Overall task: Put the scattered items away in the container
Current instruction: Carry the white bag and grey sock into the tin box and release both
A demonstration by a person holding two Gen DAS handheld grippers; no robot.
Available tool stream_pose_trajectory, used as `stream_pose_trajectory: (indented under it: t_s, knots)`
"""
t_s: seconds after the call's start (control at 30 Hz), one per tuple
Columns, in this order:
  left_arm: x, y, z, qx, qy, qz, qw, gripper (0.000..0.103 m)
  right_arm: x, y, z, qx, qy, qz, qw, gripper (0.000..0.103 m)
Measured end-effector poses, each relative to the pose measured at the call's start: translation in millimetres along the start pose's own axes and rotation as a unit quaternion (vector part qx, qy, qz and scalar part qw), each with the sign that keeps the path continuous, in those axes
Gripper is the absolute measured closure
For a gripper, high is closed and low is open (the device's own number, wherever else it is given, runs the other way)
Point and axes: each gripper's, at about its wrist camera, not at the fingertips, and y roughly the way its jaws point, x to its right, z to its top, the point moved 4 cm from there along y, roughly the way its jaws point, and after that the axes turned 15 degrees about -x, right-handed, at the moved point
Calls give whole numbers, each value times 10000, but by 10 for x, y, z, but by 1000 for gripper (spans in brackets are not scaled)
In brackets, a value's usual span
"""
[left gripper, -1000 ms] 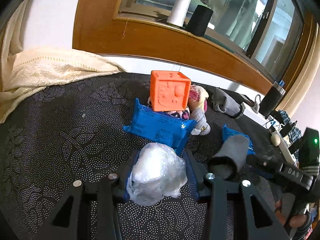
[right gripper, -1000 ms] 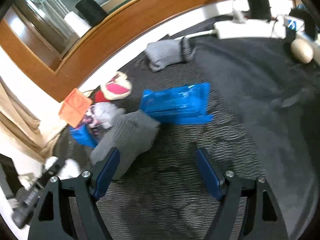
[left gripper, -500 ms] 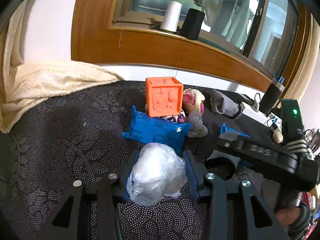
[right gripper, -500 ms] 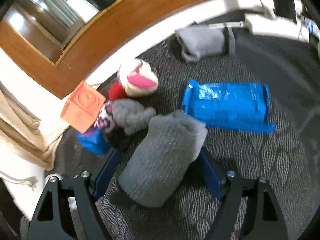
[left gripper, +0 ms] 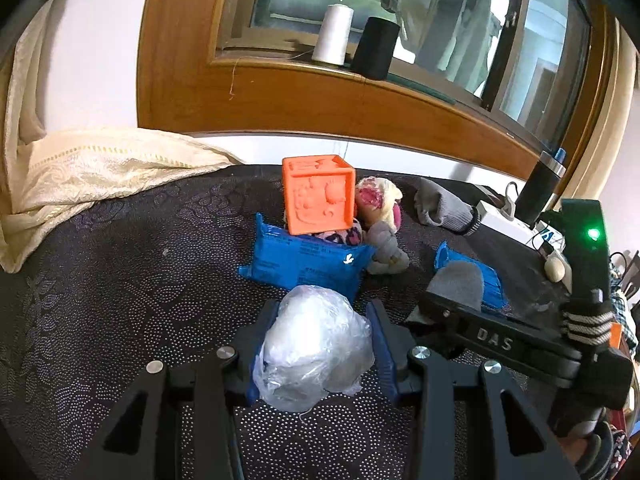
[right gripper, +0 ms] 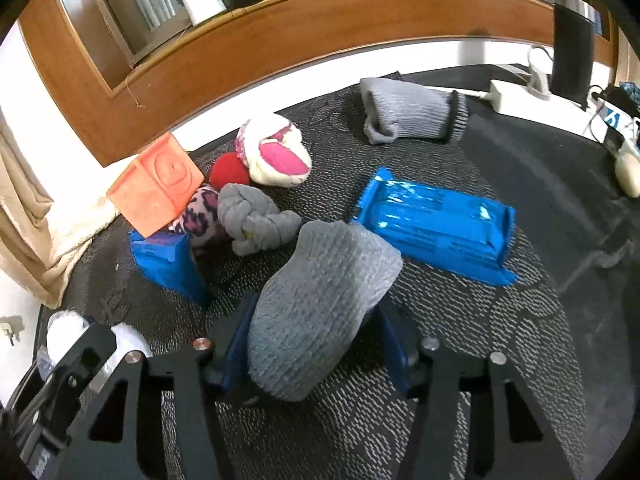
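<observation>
Both tongs pinch: left tongs (left gripper: 320, 344) a crinkled plastic wad (left gripper: 316, 344), right tongs (right gripper: 316, 340) a ribbed grey sock (right gripper: 320, 312).

Orange block (left gripper: 318, 194), blue packs (right gripper: 434, 224), grey sock (right gripper: 316, 312), pink leopard-spot sock (right gripper: 198, 214), black dotted tabletop (left gripper: 120, 280).

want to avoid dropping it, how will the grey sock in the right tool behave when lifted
The grey sock is ribbed knit and bulges between the right tool's blue pads, so it probably squashes rather than resists. Its free end, past the pads, will likely droop. It looks light, and the knit should grip, not slip.
</observation>
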Motion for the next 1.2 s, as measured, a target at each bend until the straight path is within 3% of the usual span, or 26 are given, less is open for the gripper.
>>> stream_pose_trajectory:
  t_s: [0.33, 0.63, 1.2]
  knots:
    - [247, -103, -61, 203, 377, 145, 9990, 57, 283, -388, -324, 369, 174, -231, 9989, 44]
    - [593, -145, -198, 215, 809, 44, 9965, 57, 802, -864, -704, 734, 548, -307, 9953, 44]
    - [1640, -24, -522, -152, 1602, -387, 9862, 57, 2080, -1981, -1439, 1722, 1586, -898, 9680, 43]
